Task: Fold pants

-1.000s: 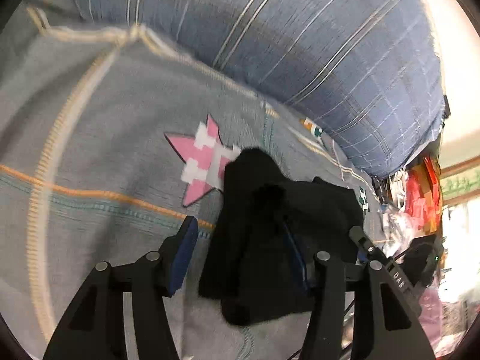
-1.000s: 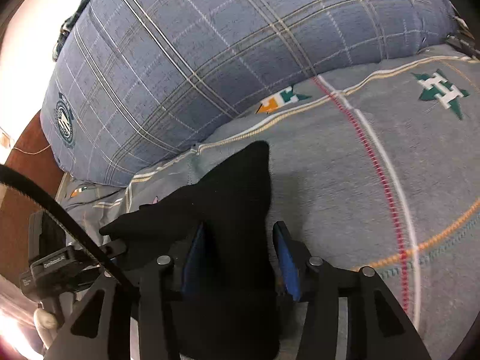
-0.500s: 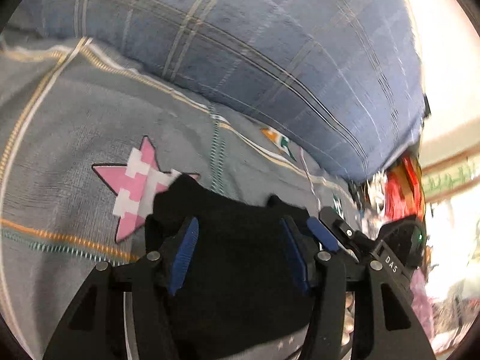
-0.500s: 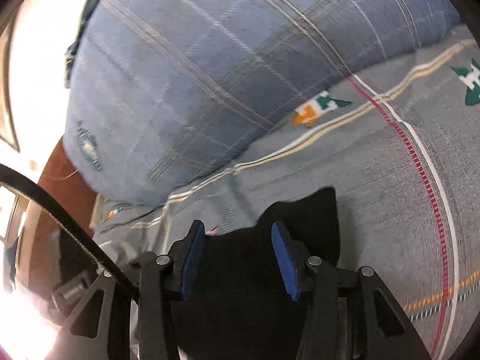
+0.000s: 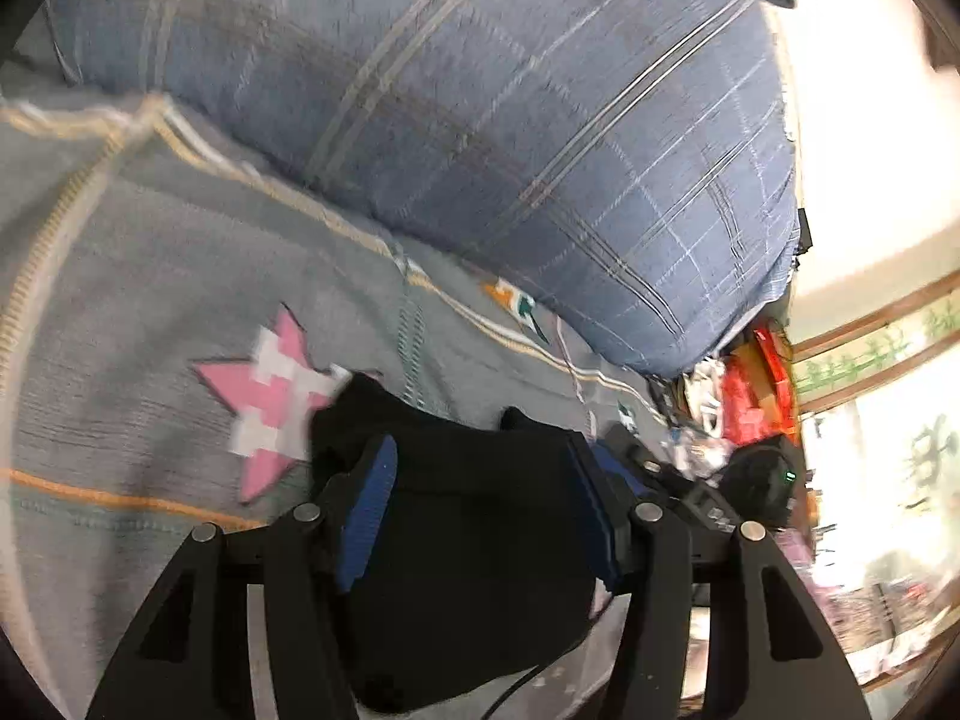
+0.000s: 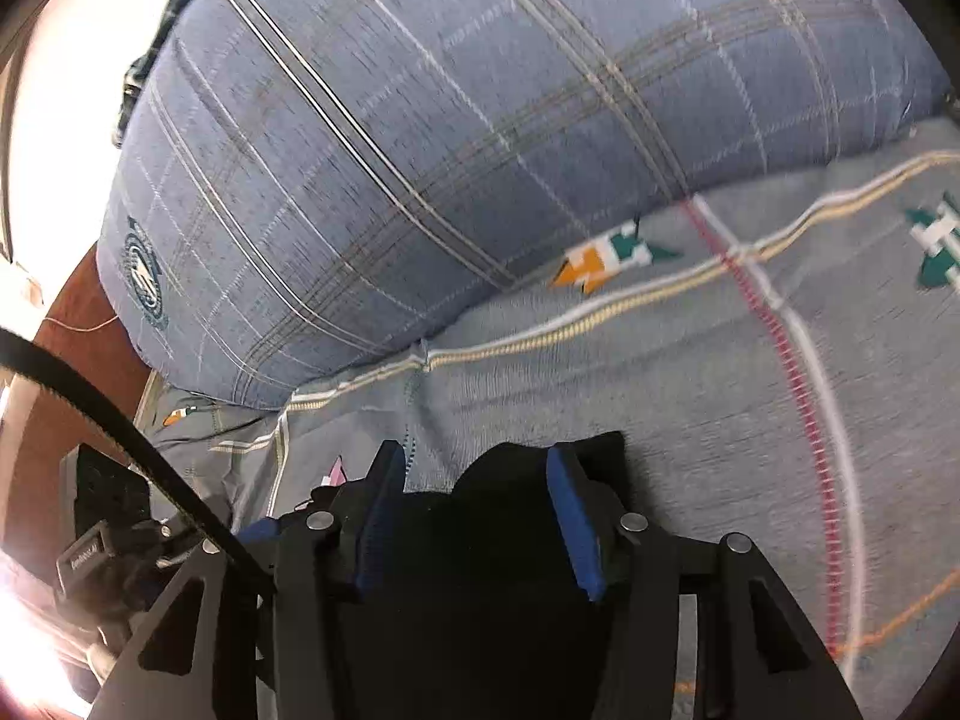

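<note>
The black pants (image 5: 474, 546) lie bunched in a folded pile on the grey patterned bedspread (image 5: 150, 300). My left gripper (image 5: 480, 468) is open, its blue pads on either side of the pile's far edge. In the right wrist view the same black pants (image 6: 480, 570) fill the space between the pads of my right gripper (image 6: 477, 483), which is open too. The other gripper's body shows at the right of the left wrist view (image 5: 690, 492) and at the lower left of the right wrist view (image 6: 108, 546).
A big blue plaid pillow (image 5: 510, 138) lies across the back of the bed; it also fills the top of the right wrist view (image 6: 480, 138). A pink star patch (image 5: 270, 396) is left of the pants. Red clutter (image 5: 750, 396) sits past the bed's right end.
Both grippers have moved over the pants, which now sit between each pair of pads. The pile has shifted right of the pink star. The jaws stay wide.
</note>
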### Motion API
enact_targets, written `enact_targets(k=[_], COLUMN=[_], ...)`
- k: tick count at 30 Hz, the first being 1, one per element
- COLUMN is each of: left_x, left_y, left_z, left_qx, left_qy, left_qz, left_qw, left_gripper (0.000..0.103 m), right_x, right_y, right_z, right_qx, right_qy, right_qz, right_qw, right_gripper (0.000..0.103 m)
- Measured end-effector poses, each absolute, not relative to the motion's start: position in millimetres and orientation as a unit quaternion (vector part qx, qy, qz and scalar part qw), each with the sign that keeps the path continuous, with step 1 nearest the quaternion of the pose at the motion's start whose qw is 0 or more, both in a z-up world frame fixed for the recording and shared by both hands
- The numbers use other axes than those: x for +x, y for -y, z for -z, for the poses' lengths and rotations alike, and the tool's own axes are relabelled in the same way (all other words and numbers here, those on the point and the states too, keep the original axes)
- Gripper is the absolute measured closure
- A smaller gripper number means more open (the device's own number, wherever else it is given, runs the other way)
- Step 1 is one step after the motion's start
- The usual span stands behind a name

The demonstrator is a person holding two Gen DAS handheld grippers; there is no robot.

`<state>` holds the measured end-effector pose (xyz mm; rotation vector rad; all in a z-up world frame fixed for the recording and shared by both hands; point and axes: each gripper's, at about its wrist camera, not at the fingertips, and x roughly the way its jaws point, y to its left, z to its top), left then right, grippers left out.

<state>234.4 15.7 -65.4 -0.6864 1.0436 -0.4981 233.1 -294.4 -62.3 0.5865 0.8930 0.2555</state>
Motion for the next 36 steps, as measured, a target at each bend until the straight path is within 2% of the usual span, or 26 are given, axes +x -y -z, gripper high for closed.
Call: enact_targets(k=[5,15,27,36], left_x=[193.1,116.3,62.1,34.0], left_y=[-30.4,-47.6,-76.2,-44.5], left_z=[47.4,44.0,4.5,-15.9], left_qx=[-0.246,-0.182,-0.077,-0.042], left_qy=[-0.458,-0.46,-0.417,-0.391], left_qz=[0.156,0.106,0.084,0.087], left_qw=[0.84,0.863,0.902,0.915], left_gripper=[0.043,0.043,0.038,0.033], right_x=[180.2,61.8,30.9,6.4], right_y=[310.8,272.5,196.8,196.1], right_z=[47.9,40.4,31.4,24.6], right_qx=[0.286,0.25,0.24,0.216], right_qy=[-0.4,-0.396,-0.409,-0.408], right_qz=[-0.095,-0.025,-0.038,-0.048], right_qw=[0.866,0.883,0.879,0.886], right_gripper=[0.044,0.039,0.037,0.035])
